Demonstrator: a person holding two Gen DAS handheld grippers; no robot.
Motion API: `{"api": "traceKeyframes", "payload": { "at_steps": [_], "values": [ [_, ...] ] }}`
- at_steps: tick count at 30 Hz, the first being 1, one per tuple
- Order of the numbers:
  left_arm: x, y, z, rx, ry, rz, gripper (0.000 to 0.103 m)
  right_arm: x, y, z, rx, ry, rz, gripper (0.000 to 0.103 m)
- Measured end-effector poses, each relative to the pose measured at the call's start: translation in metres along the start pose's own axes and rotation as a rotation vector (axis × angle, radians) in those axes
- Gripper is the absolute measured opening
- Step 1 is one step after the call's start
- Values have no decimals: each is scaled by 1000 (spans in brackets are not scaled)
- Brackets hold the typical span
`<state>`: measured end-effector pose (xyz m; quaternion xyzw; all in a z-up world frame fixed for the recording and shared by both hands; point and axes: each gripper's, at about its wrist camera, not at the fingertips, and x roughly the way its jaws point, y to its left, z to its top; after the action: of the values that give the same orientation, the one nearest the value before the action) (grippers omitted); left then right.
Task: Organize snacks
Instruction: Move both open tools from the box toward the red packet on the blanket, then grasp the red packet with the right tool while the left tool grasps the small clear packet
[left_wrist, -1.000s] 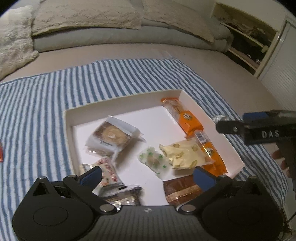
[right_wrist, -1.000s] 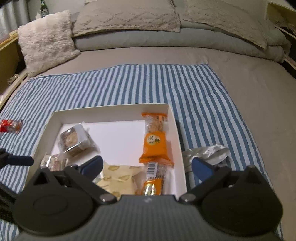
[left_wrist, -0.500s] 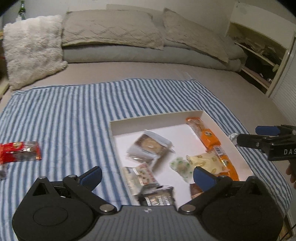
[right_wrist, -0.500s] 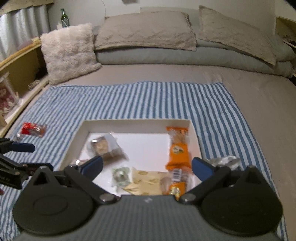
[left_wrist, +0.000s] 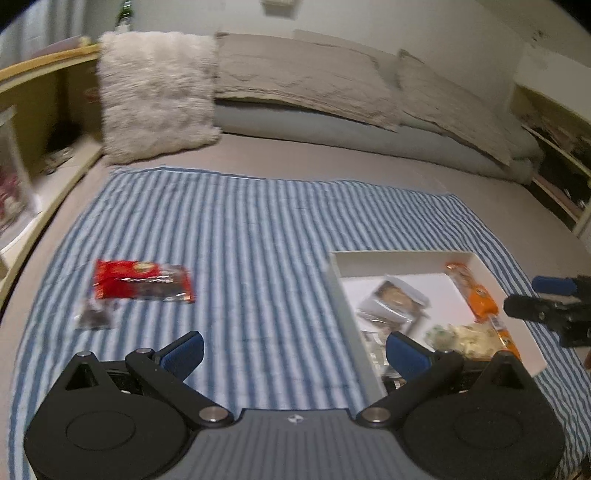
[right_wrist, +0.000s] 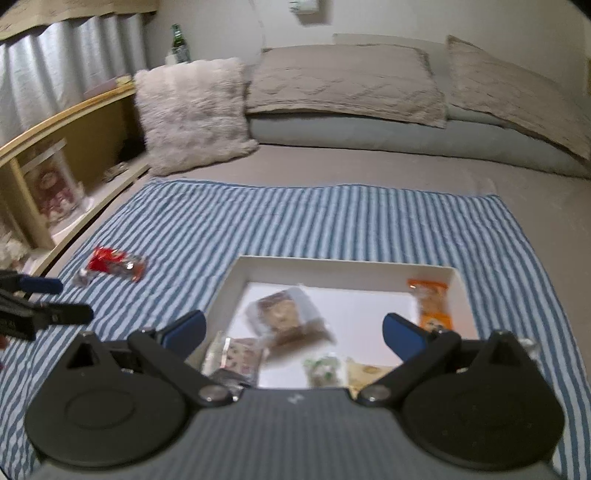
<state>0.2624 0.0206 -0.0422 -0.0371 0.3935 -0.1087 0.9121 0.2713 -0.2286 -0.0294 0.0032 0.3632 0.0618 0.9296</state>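
Clearly the red packet (left_wrist: 142, 281) lies outside the white box (left_wrist: 338, 284), long axis crosswise, ahead-left of the left gripper (left_wrist: 293, 350), nearer than the right gripper (right_wrist: 293, 332); both gape wide, empty

Wrapped snacks, among them an orange packet (right_wrist: 431, 304), lie jumbled in a shallow white box (right_wrist: 343, 267), while a red packet (left_wrist: 142, 280) lies flat well outside it.

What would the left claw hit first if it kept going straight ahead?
Probably the striped cloth: the open left claw points between the red snack and the box. Depth is unclear.
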Motion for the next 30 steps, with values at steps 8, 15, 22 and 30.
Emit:
{"api": "traceKeyframes", "payload": {
  "at_steps": [8,15,22,30],
  "values": [
    [-17,48,-6,-71,-28,55,103,11,47,11,-52,-24,79,103],
    [-27,91,-16,-98,-42,96,103,31,87,19,-135,-55,140,103],
    [-20,133,-28,-76,-67,100,103,68,120,24,-221,-113,187,103],
    [7,174,-32,-27,-113,64,103,135,162,33,-303,-79,274,103]
  ]
}}
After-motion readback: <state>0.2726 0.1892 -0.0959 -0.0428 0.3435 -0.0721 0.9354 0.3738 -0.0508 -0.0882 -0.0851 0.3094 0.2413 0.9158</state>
